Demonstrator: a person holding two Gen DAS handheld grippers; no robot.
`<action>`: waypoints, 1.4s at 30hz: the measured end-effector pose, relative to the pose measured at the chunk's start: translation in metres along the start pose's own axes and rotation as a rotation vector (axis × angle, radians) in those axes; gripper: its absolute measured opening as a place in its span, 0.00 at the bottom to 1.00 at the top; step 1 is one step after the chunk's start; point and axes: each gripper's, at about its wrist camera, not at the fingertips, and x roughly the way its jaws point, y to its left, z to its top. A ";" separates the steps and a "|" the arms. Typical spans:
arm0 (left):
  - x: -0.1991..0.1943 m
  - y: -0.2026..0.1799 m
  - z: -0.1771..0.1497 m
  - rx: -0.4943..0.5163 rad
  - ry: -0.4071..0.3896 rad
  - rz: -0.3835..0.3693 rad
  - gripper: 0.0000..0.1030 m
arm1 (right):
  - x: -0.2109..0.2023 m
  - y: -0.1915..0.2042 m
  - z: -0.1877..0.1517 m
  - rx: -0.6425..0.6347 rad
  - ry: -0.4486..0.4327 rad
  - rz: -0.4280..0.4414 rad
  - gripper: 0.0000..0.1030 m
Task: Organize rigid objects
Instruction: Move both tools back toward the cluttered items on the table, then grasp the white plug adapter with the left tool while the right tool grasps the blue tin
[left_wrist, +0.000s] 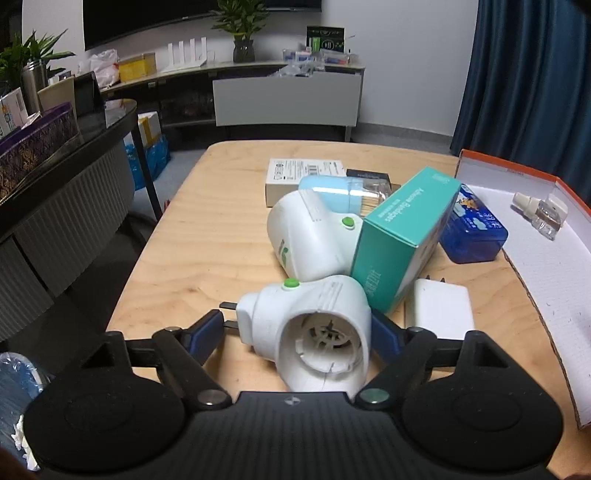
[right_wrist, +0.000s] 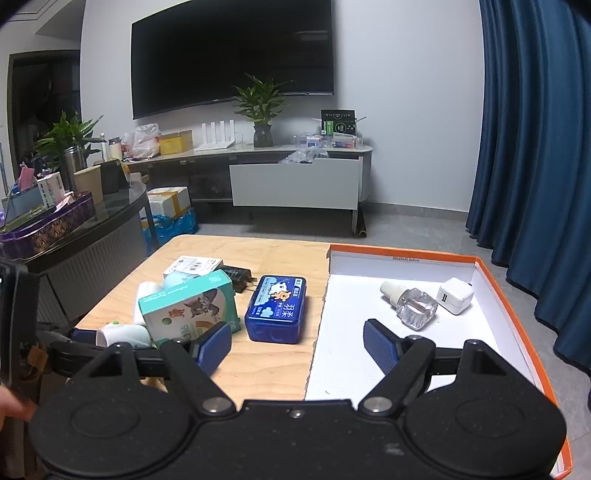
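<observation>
Low over the table, the left gripper (left_wrist: 295, 328) clasps a white plug-in unit (left_wrist: 314, 328); the right gripper (right_wrist: 297, 341) gapes wide.

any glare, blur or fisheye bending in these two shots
Left wrist view: the wooden table edges bow outward, and the white plug-in device between the left gripper fingers looks soft and oversized. Right wrist view: the blue curtain curves, with a bright patch on the orange-rimmed box floor; the right gripper is sharp.

A light wooden table (right_wrist: 266, 254) bears a blue tin (right_wrist: 277, 314), a teal box (right_wrist: 188, 310) and an orange-rimmed tray (right_wrist: 517, 306).
</observation>
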 end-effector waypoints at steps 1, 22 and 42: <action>-0.002 0.000 0.000 0.001 -0.002 0.001 0.82 | 0.002 0.001 0.001 0.001 0.006 0.005 0.90; -0.040 0.007 0.026 -0.052 -0.109 -0.006 0.82 | 0.099 0.011 0.031 0.049 0.205 0.049 0.90; -0.029 0.011 0.038 -0.089 -0.106 -0.015 0.82 | 0.185 0.022 0.034 -0.004 0.342 0.026 0.72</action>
